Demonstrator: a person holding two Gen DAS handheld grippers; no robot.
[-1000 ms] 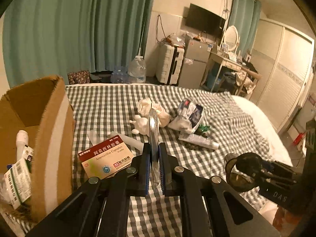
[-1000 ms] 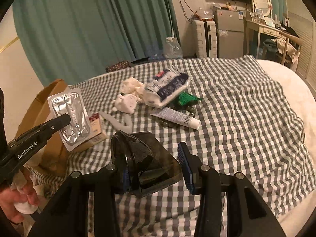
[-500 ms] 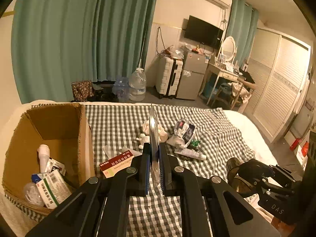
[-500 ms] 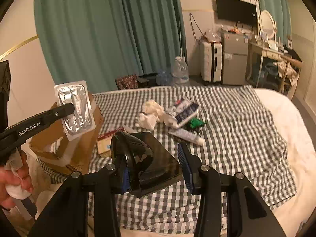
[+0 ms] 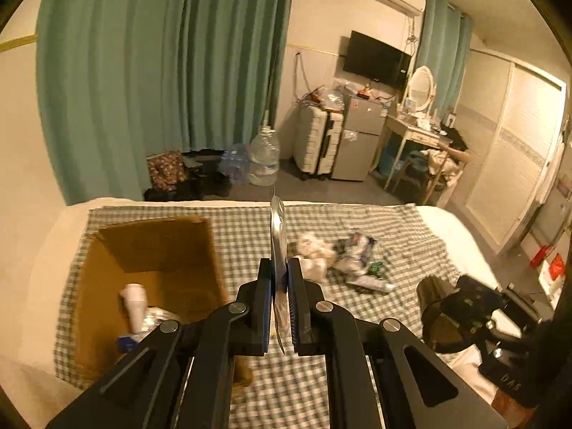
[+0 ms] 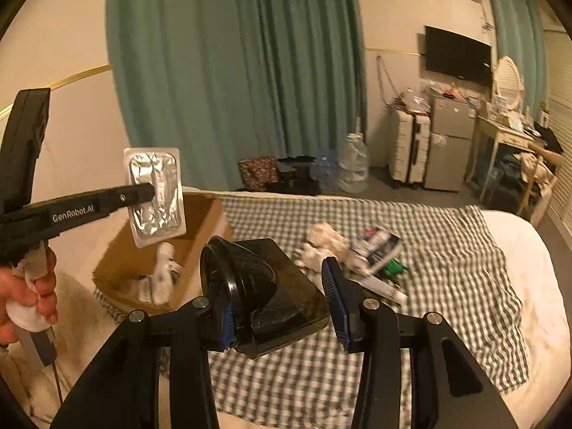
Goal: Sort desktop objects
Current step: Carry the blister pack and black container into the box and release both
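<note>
My left gripper [image 5: 279,286] is shut on a silver foil blister pack [image 5: 278,236], seen edge-on here; in the right wrist view the pack [image 6: 155,193] hangs flat-faced above the open cardboard box [image 6: 200,221], pinched by the left gripper [image 6: 146,190]. That box [image 5: 153,250] holds a white bottle [image 5: 134,302] and medicine packets. My right gripper [image 6: 279,307] is shut on a dark smoky plastic case [image 6: 264,286], held over the checked cloth [image 6: 447,250]. The case [image 5: 434,307] also shows at the lower right of the left wrist view.
A pile of white tissue [image 6: 323,243], a blue-white packet [image 6: 379,245], a tube [image 6: 384,287] and a green item lies mid-cloth. A hand [image 6: 25,293] grips the left tool's handle. Beyond the bed stand water jugs [image 5: 264,157], a suitcase and a small fridge.
Both grippers have risen well above the bed with their loads still held. The cardboard box now shows from above, and the red medicine carton has dropped behind the left gripper's fingers.
</note>
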